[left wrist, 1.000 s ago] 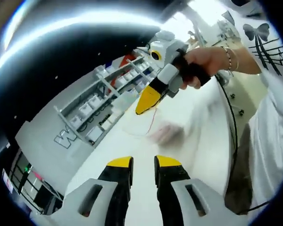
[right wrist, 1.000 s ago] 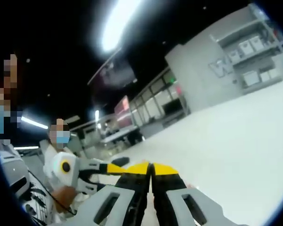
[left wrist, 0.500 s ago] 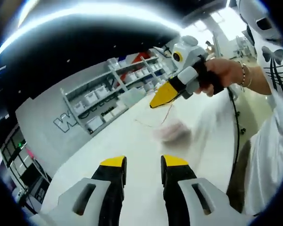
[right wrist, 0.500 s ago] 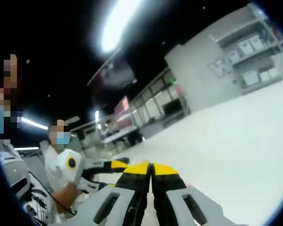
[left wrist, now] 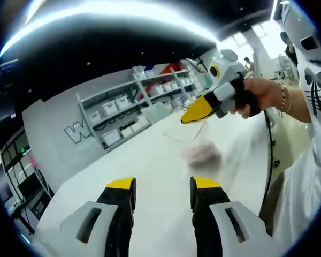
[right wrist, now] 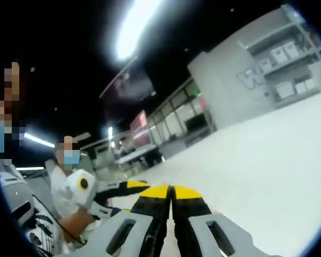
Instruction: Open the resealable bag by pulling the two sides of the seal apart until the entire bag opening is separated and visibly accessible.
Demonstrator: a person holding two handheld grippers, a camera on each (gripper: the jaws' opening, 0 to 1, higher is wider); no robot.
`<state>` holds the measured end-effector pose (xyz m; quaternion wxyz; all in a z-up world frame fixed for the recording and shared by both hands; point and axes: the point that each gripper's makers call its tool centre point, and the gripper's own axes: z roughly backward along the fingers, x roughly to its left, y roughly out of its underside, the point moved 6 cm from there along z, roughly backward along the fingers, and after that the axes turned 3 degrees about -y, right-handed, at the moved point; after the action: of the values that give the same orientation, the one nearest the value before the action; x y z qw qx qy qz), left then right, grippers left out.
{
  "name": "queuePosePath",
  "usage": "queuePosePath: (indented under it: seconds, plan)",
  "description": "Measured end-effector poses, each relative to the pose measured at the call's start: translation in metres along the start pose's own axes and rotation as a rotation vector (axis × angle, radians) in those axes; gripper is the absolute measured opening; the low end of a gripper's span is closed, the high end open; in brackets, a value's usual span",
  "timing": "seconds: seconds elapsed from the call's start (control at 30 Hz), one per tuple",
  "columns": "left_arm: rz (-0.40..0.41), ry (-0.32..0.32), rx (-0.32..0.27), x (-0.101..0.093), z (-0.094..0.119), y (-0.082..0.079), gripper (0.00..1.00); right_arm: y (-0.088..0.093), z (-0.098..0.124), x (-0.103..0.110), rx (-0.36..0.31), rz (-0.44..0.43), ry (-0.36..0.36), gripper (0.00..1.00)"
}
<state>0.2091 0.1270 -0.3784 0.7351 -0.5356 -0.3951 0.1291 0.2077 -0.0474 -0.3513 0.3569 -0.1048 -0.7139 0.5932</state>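
In the left gripper view a clear resealable bag point(left wrist: 199, 147) with a thin red seal line and a blurred pinkish content hangs just over the white table point(left wrist: 144, 166). My right gripper point(left wrist: 195, 113), held by a hand, comes in from the right, and its yellow jaws are shut on the bag's top edge. My left gripper point(left wrist: 163, 186) stands open at the bottom, short of the bag, with nothing between its jaws. In the right gripper view my right gripper point(right wrist: 171, 191) has its jaws pressed together, and my left gripper point(right wrist: 132, 186) shows at the lower left.
Grey shelves with white bins point(left wrist: 125, 115) line the far side of the table. A person's white sleeve and a black cable point(left wrist: 267, 155) sit at the right. Another person point(right wrist: 67, 160) stands at the left in the right gripper view.
The left gripper view has swung, so the right gripper and bag sit further right. My left jaws stand slightly wider apart. The right jaws stay shut.
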Motion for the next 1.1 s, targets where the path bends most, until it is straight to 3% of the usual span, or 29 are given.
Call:
queuePosePath:
  seconds: [1.1]
  plan:
    - [0.115, -0.074, 0.033, 0.009, -0.004, 0.013, 0.83, -0.008, 0.004, -0.007, -0.045, -0.024, 0.003, 0.00]
